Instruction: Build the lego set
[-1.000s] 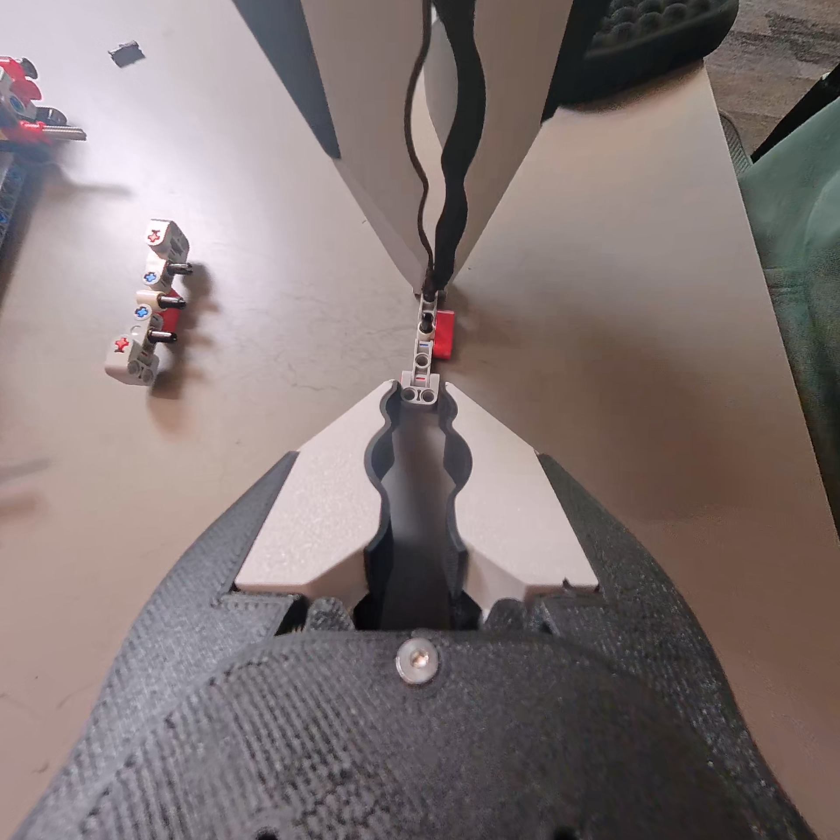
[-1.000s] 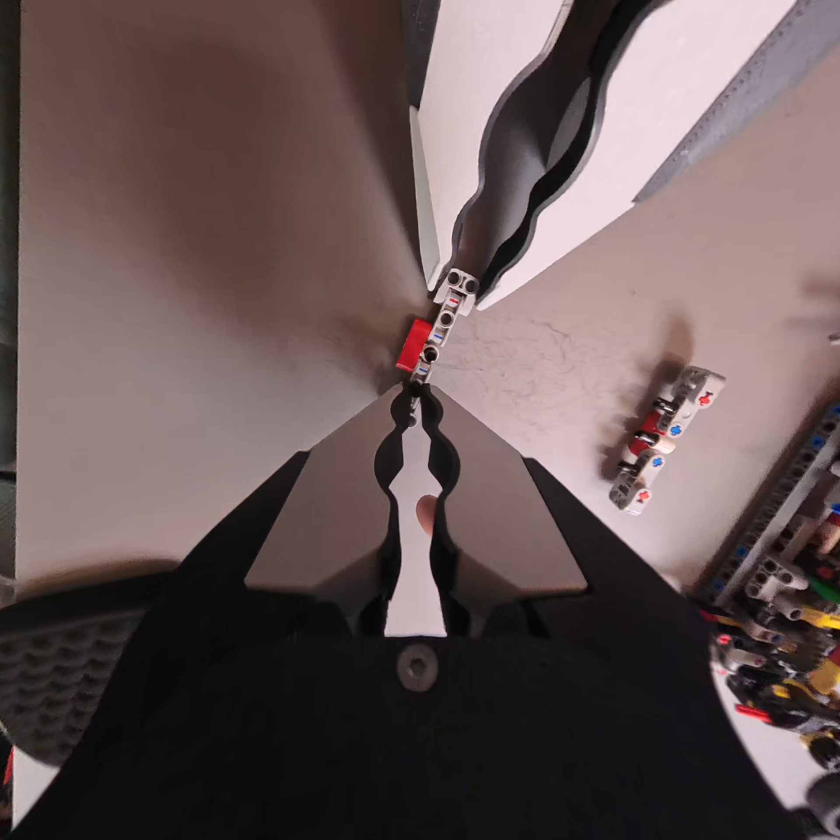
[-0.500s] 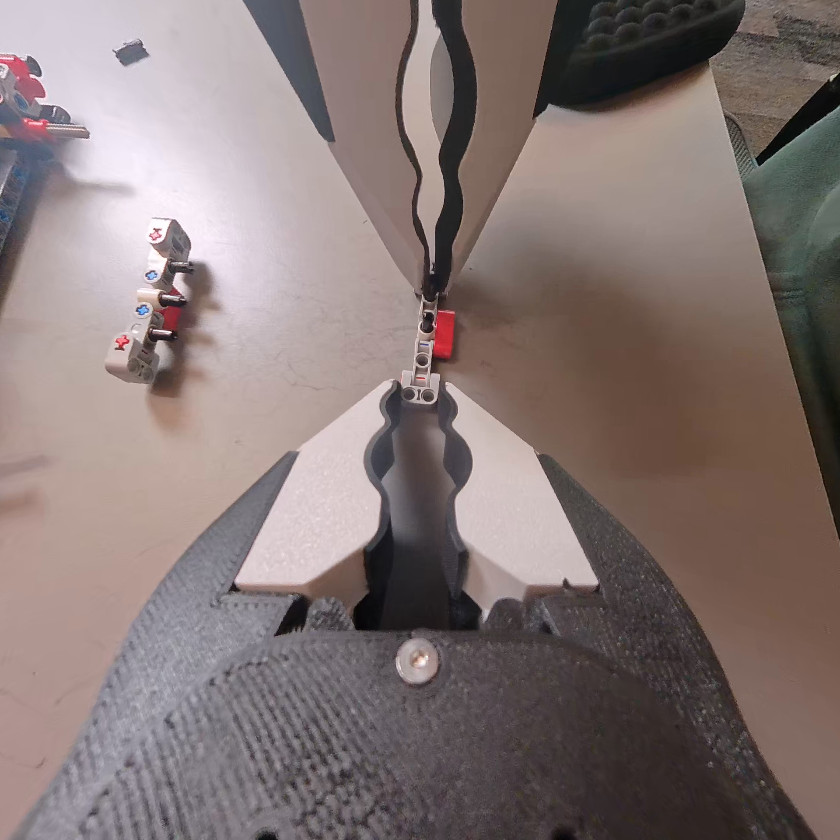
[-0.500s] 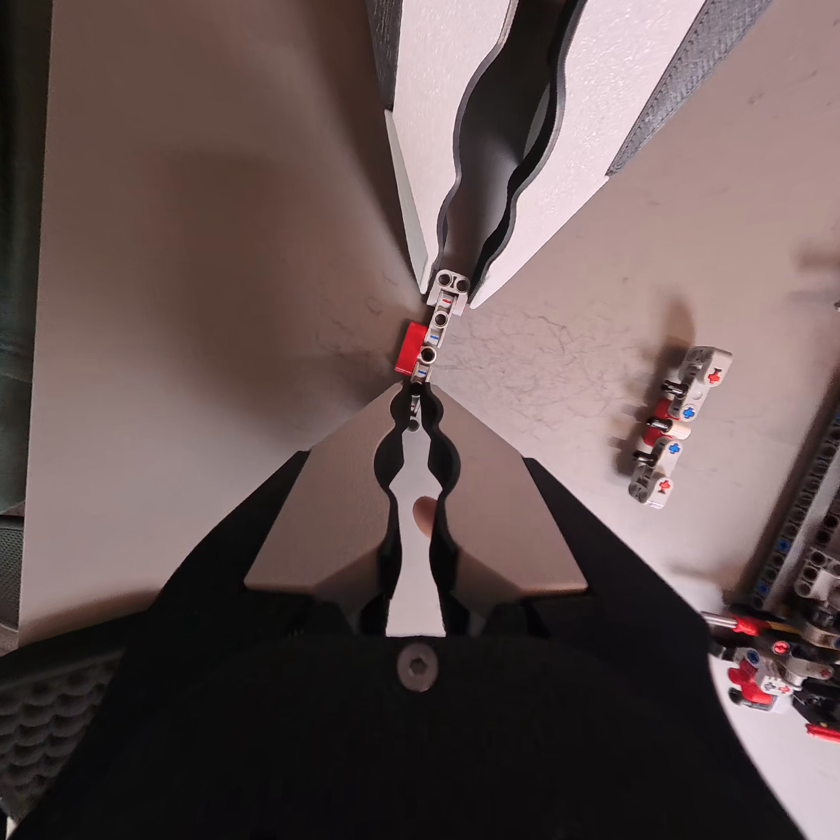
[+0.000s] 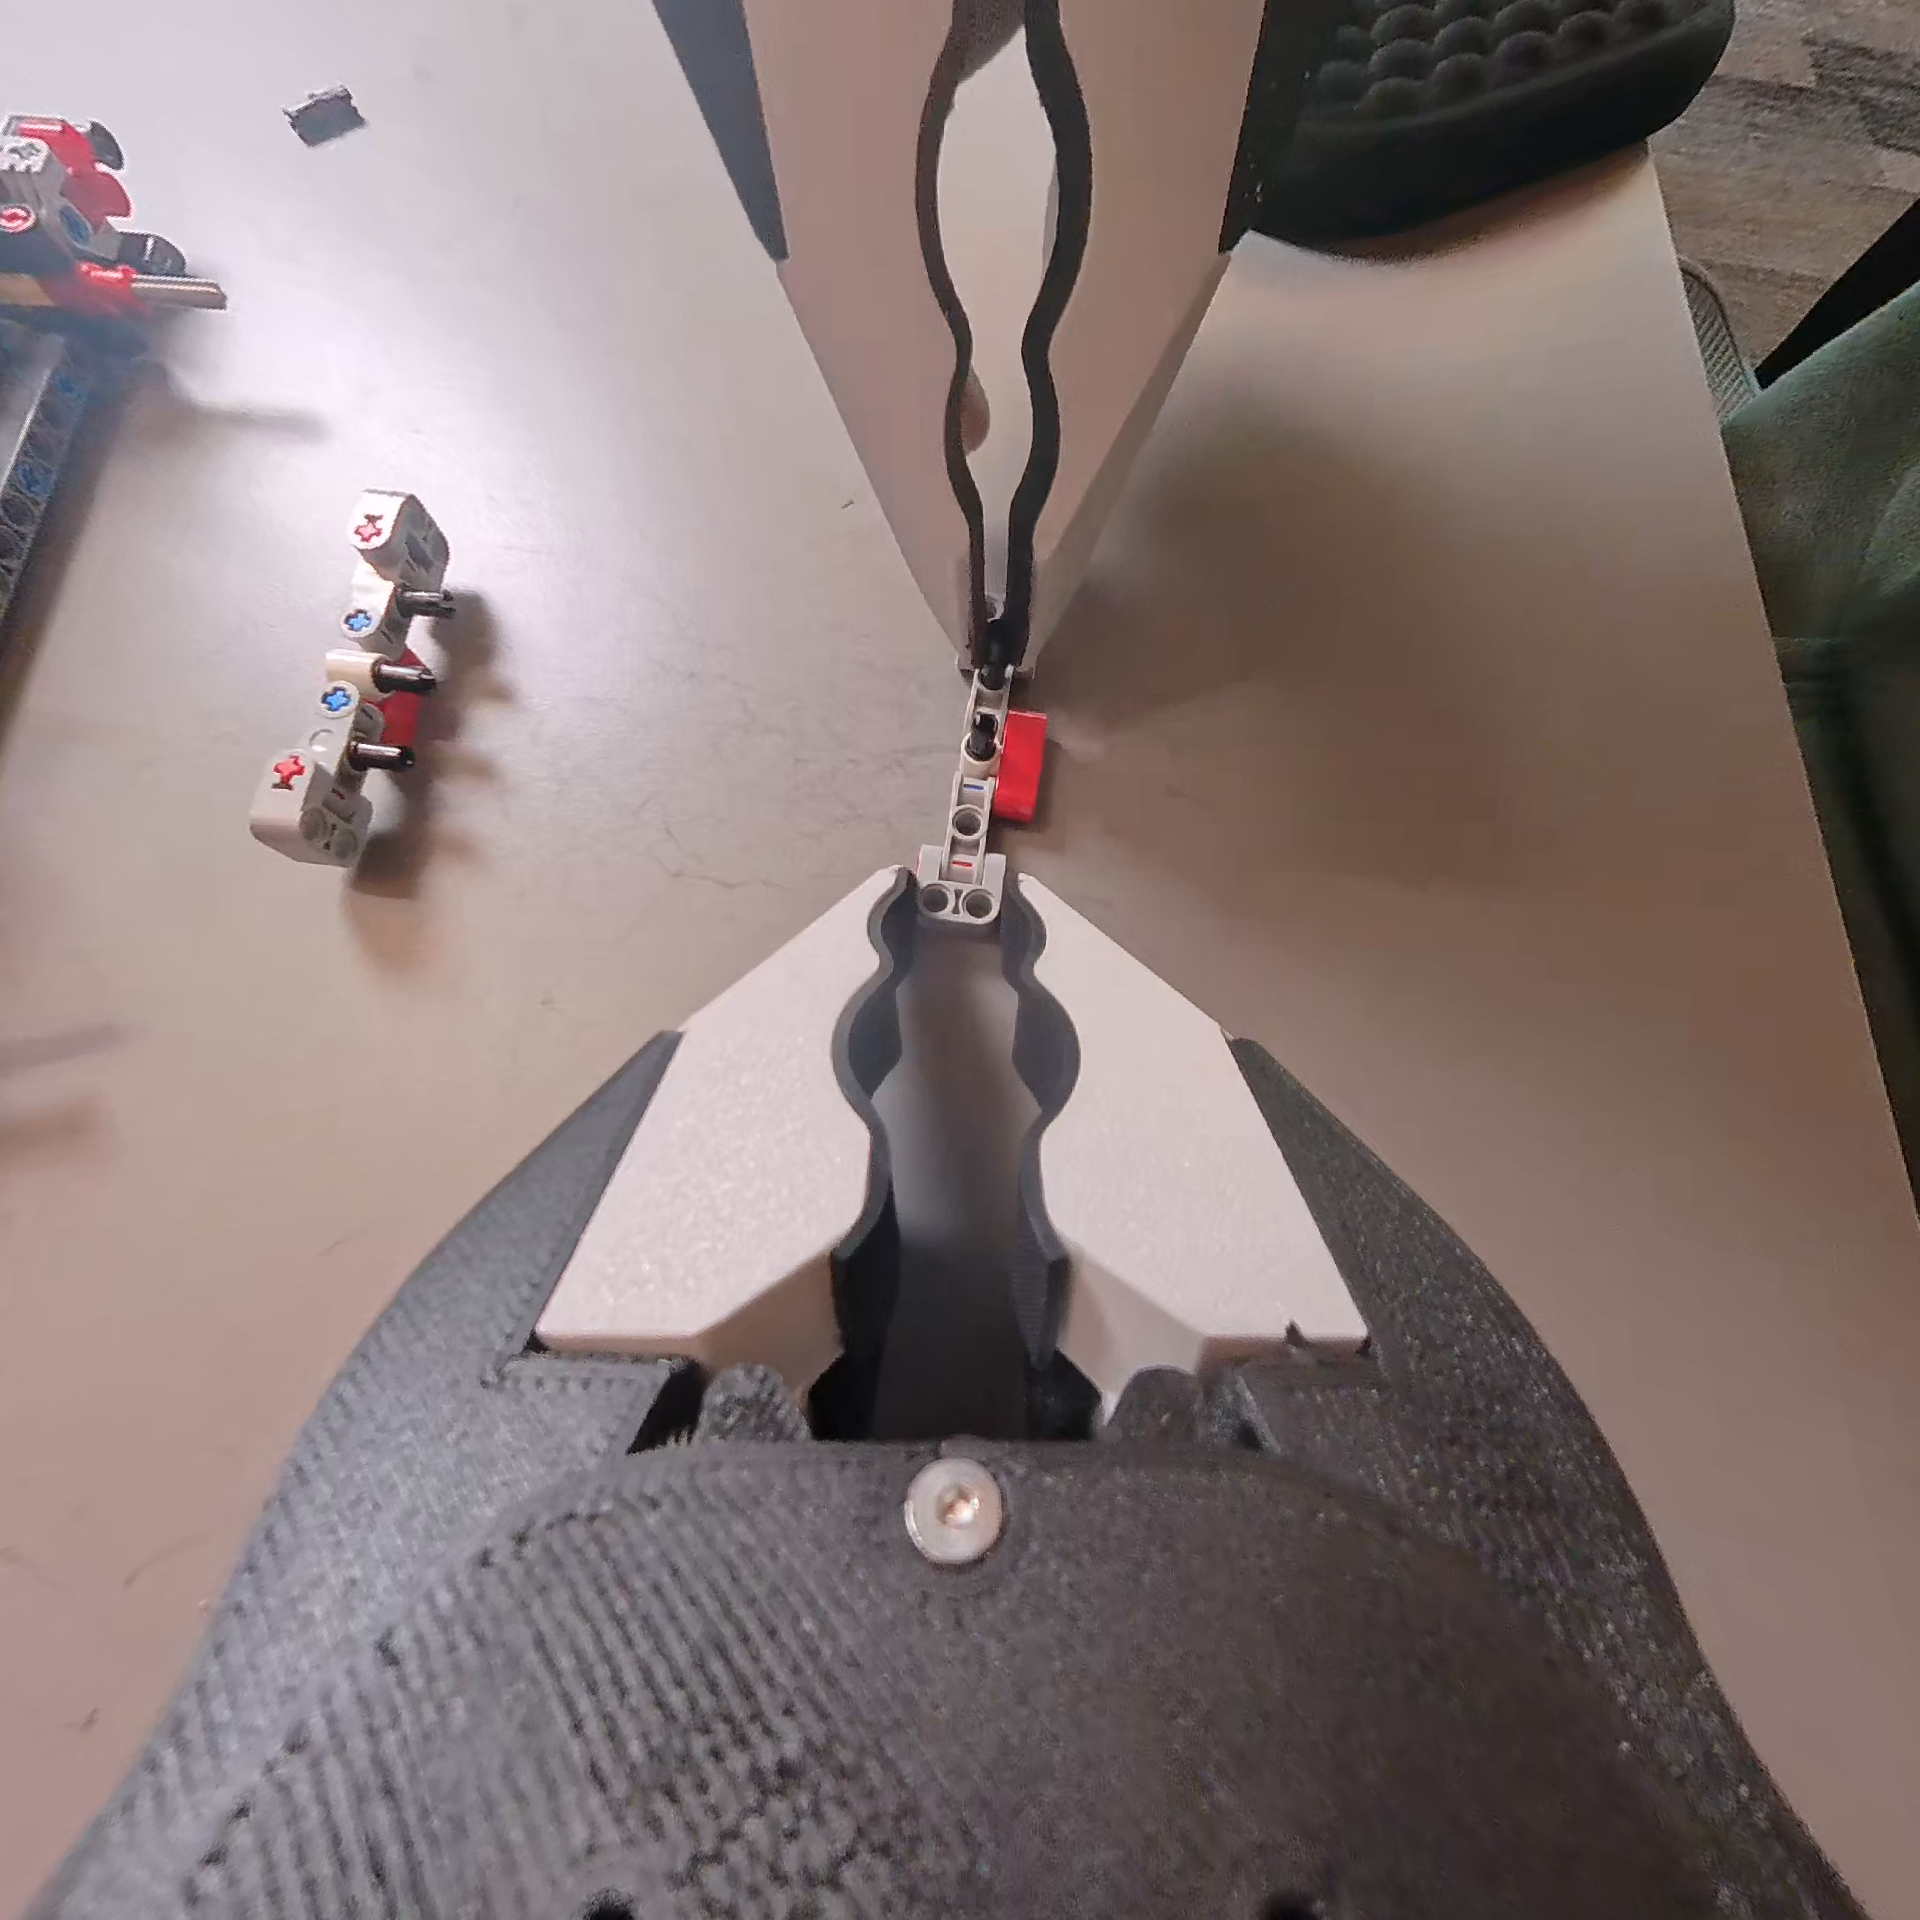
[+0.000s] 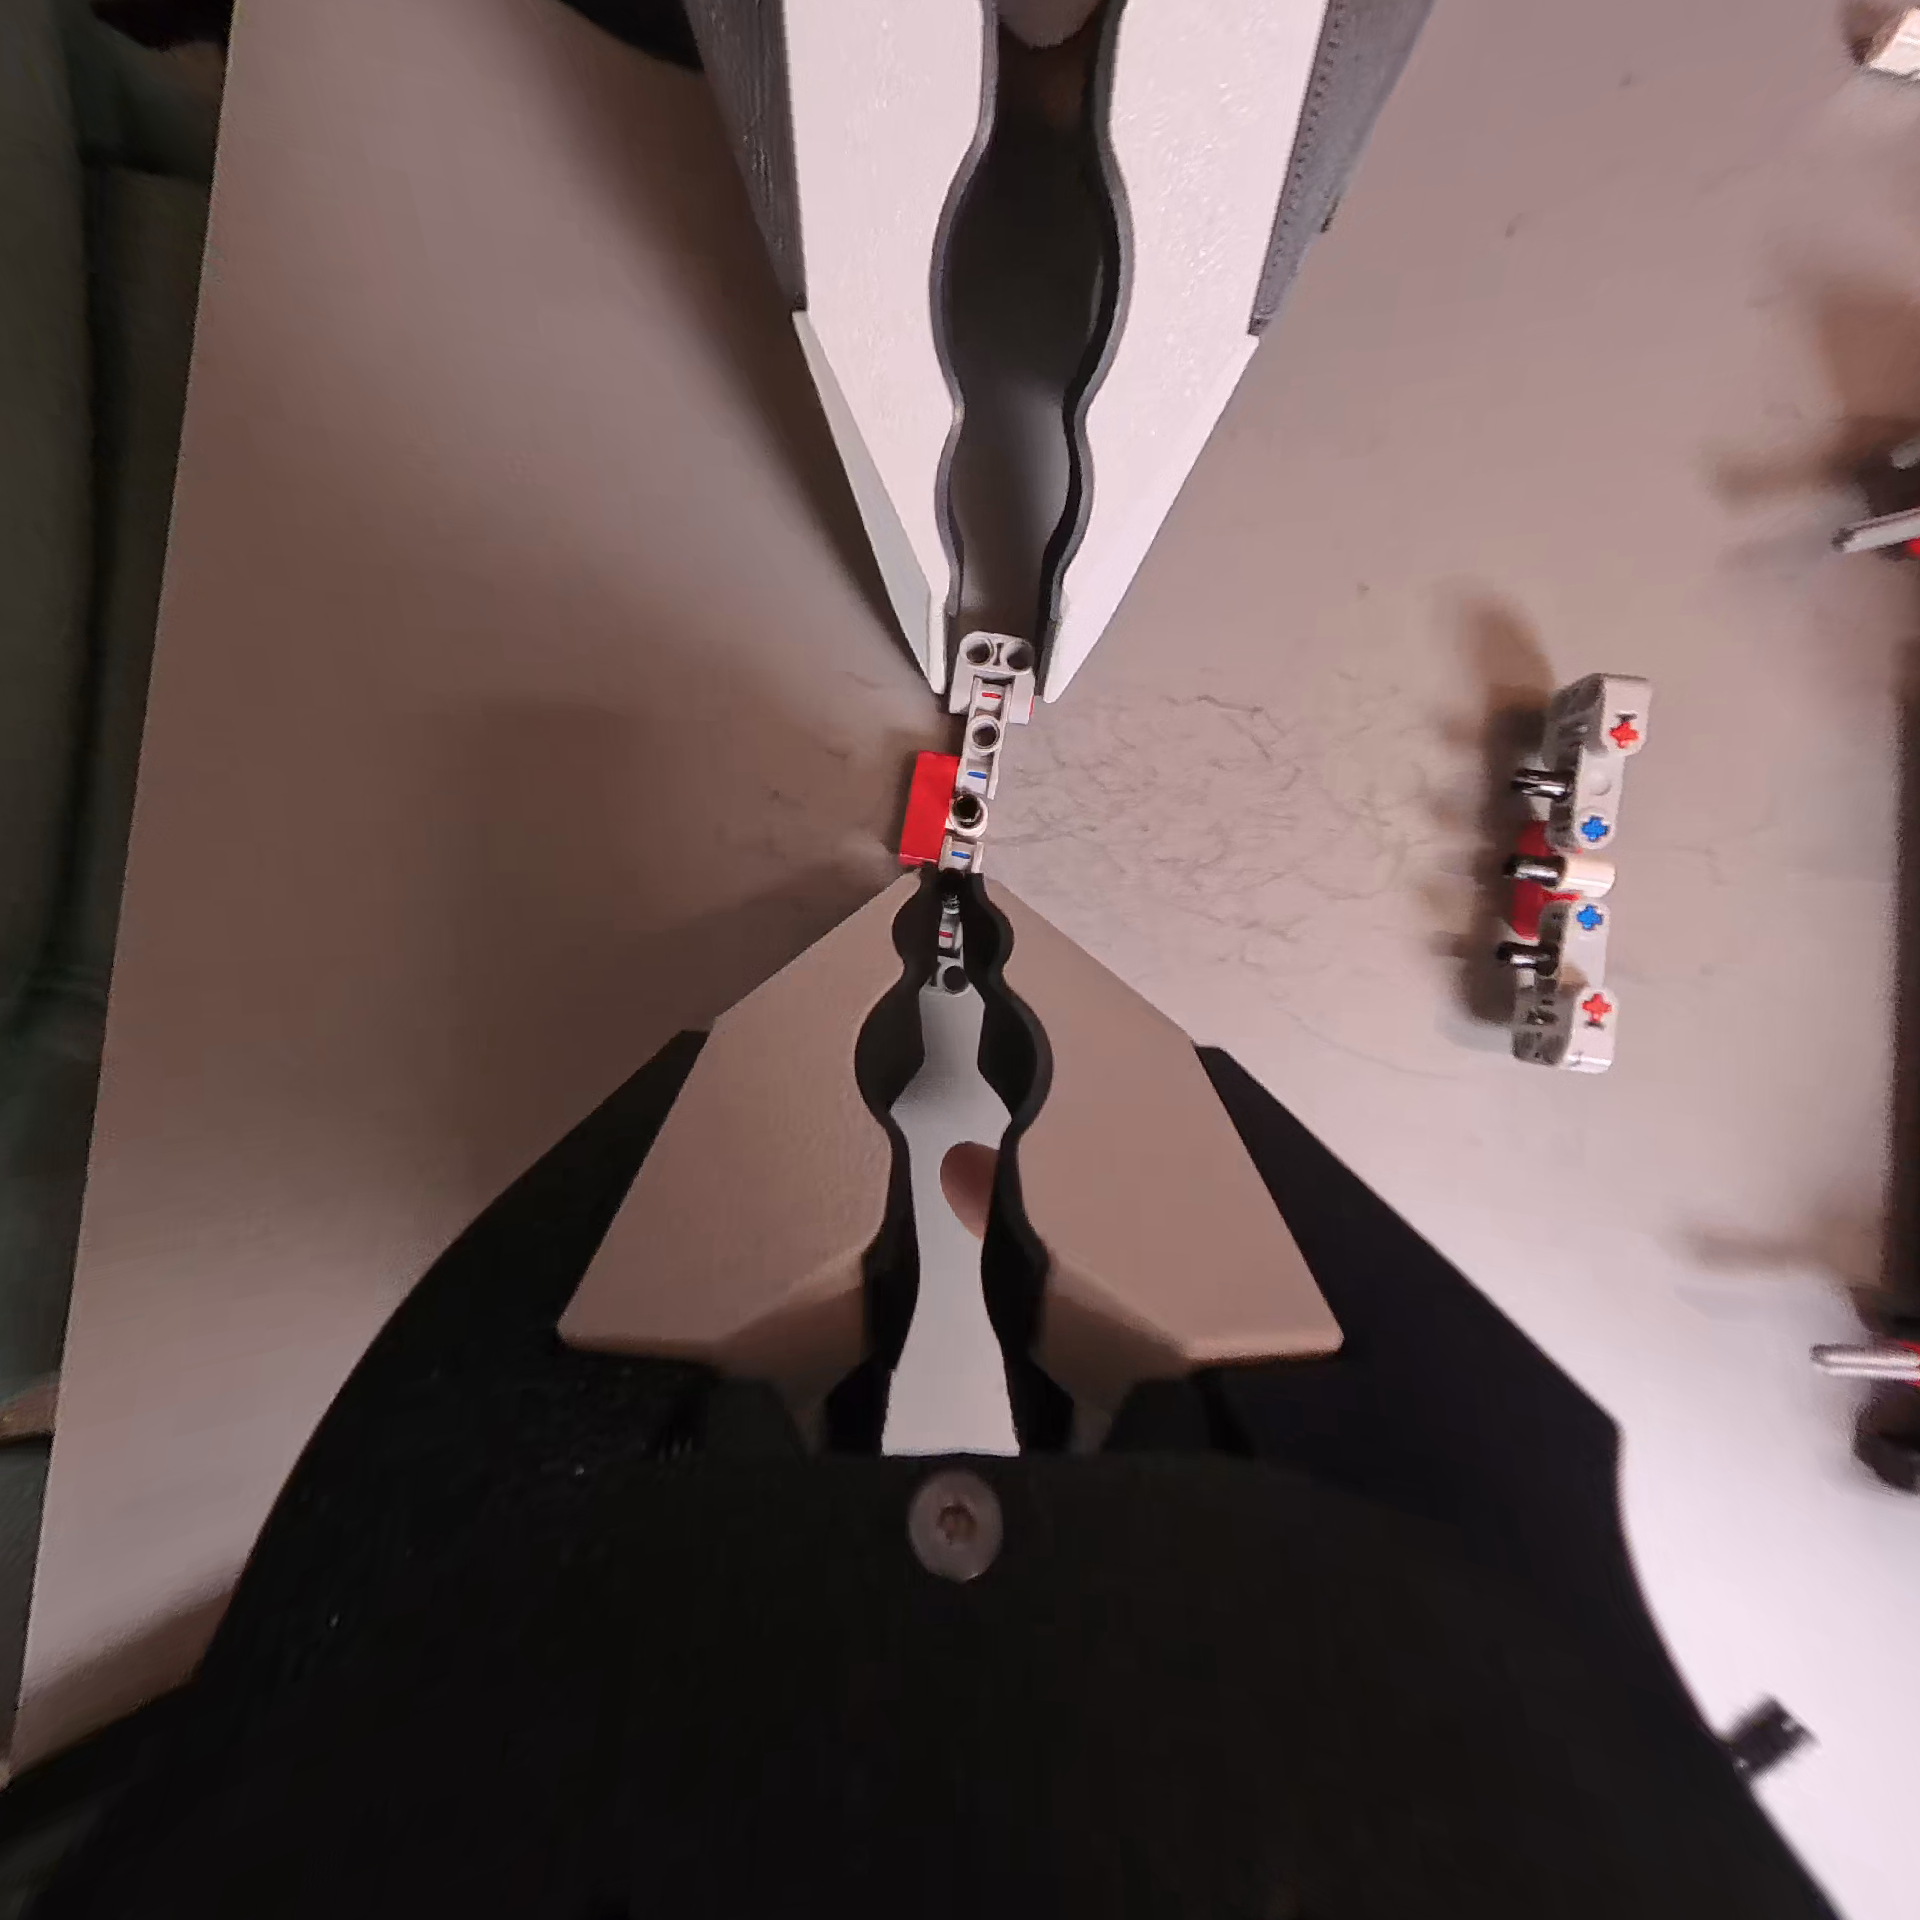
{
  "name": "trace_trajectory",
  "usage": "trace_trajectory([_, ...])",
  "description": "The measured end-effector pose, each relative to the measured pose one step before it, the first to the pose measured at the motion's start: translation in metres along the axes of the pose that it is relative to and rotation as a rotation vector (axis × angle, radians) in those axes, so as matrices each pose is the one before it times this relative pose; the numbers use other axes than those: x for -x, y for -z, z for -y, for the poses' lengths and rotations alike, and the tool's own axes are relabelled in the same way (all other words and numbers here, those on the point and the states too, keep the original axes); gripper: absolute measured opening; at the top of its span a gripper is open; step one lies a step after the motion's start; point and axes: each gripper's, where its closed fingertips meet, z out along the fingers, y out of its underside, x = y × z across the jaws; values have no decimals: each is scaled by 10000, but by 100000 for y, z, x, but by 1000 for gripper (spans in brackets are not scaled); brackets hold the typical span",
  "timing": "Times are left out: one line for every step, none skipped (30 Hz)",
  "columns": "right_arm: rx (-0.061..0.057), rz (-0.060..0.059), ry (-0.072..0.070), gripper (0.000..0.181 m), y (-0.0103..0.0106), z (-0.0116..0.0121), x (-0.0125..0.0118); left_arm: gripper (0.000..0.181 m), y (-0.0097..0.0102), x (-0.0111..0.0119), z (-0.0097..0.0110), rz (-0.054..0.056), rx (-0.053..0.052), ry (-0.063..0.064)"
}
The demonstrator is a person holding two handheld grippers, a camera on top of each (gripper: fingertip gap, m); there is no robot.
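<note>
— Where's the piece?

— The grey Lego beam assembly (image 5: 968, 805), red block on its side, hangs just above the table (image 5: 623, 312), pinched at both ends.

— And the claws?

— Left gripper (image 5: 958, 896) clamps the near connector; right gripper (image 6: 951, 914) is nearly closed on the far end. A second grey assembly (image 5: 348, 675) lies well apart.

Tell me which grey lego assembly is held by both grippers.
The slim grey beam assembly with the red piece, pinched end to end; the cross-marked cluster lies loose on the table.

beige table (image 5: 1351, 935) with grey connector assembly (image 5: 343, 675), small black piece (image 5: 324, 110)
</note>
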Motion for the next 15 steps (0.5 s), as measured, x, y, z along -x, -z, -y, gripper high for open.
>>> trace_trajectory([-129,-173,-124,3,-7,13,-14,15,1,-28,-6,52,-2,32])
trace_trajectory([-91,-189,-64,3,1,6,-4,15,-5,-54,-6,61,-1,17])
trace_trajectory([-92,-177,-118,3,-10,12,-8,15,3,-58,-2,61,0,3])
trace_trajectory([-75,-147,-136,3,-15,-1,7,15,-12,-63,-3,45,2,-22])
trace_trajectory([-41,-126,-49,3,-10,-5,12,15,-9,-59,10,16,4,-37])
trace_trajectory([-11,-98,-5,3,-38,4,8,15,-25,-46,16,-8,4,-3])
trace_trajectory([-20,-50,9,3,-60,6,23,15,-21,-31,16,-7,1,8])
trace_trajectory([-58,11,-47,3,-39,-4,18,15,-19,-26,4,-9,-2,-1])
trace_trajectory([-140,46,-113,3,-14,-11,55,15,-8,-29,6,-3,-3,-15])
trace_trajectory([-179,78,-179,3,53,-33,103,15,-29,-94,18,-9,-1,-36])
trace_trajectory([-177,151,-194,3,103,-49,209,15,-43,-130,25,-27,3,-52])
trace_trajectory([-232,100,-243,2,129,-38,62,15,-33,-93,18,-7,2,-43])
trace_trajectory([-302,-34,-223,2,93,51,-121,15,-1,-1,-1,13,0,-12])
trace_trajectory([-360,-8,-215,2,2,59,-26,15,13,-9,2,-8,1,6])
trace_trajectory([-340,86,-328,2,4,41,30,15,11,-6,-8,-20,0,9])
